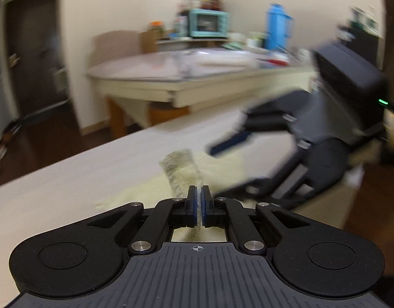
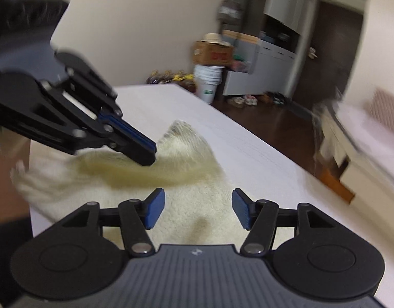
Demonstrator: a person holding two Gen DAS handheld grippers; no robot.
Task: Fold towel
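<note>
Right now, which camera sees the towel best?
The right wrist view: the cream towel spreads across the table beneath the open right gripper. The left wrist view shows only a blurry patch and the strip pinched in the left gripper.

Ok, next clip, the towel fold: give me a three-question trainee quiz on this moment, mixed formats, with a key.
1. True or false: the left gripper is shut on a strip of the towel.
2. Multiple choice: the right gripper is A) shut on the towel, B) open above the towel, C) out of view.
3. Short answer: what surface does the towel lie on?

Key
1. True: its blue pads pinch the cream fabric.
2. B: the jaws stand wide apart with towel below them.
3. The white table.
</note>
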